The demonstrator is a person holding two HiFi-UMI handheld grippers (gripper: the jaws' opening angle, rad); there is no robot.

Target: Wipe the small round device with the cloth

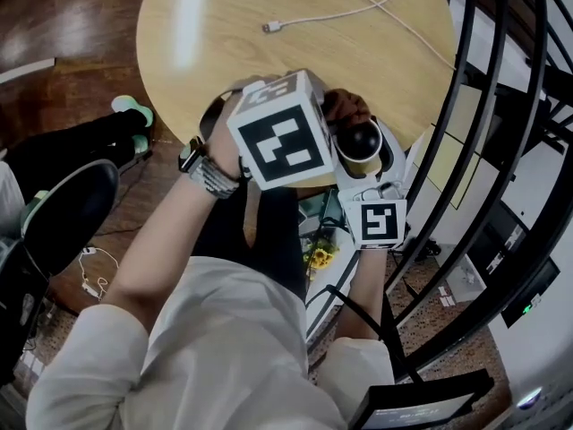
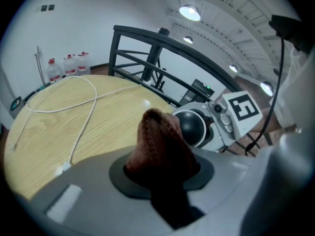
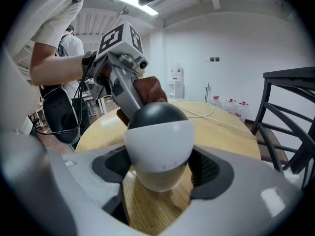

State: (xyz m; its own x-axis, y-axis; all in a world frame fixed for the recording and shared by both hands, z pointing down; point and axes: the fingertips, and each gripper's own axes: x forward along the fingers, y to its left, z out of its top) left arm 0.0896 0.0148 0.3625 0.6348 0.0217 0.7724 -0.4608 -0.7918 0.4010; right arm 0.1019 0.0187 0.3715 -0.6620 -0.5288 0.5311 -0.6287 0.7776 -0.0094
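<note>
A small round device point(image 3: 158, 149), white with a black domed top, is clamped between the jaws of my right gripper point(image 3: 160, 168) above the near edge of the round wooden table point(image 1: 295, 70). A brown knitted cloth point(image 2: 160, 149) is pinched in my left gripper point(image 2: 162, 173). The cloth point(image 3: 150, 90) presses against the far side of the device's dark dome point(image 2: 189, 127). In the head view the left gripper's marker cube point(image 1: 279, 131) hides most of the cloth point(image 1: 347, 107), and the device point(image 1: 360, 141) shows just right of it.
A white cable point(image 1: 358, 9) with a plug lies across the far part of the table. A black metal railing point(image 1: 501, 150) stands close on the right. A dark chair point(image 1: 63, 213) sits to the left. Water bottles point(image 2: 69, 65) stand by the far wall.
</note>
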